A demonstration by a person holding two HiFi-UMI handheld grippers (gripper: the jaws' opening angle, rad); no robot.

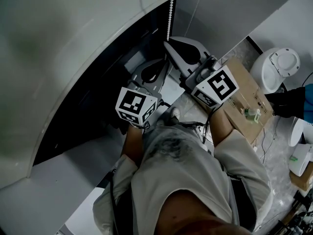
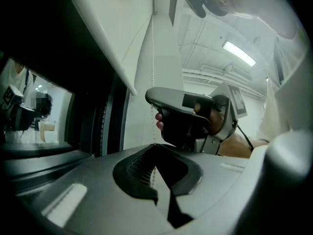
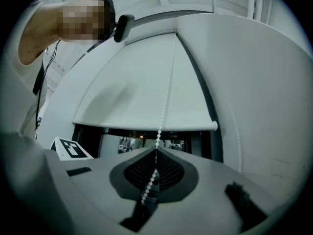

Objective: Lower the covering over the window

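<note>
The white roller blind hangs partway down the dark window, and its bottom bar crosses the right gripper view. A white bead chain hangs beside the blind. My right gripper is shut on the chain, which runs on between its jaws. Just below it, my left gripper is also shut on the same chain. In the head view the right gripper sits farther along the chain than the left gripper. The left gripper view shows the right gripper in a hand.
The window frame and a white wall flank the chain. On the floor at the right lie a cardboard box with a small green bottle on it and a round white object. The person's torso fills the lower head view.
</note>
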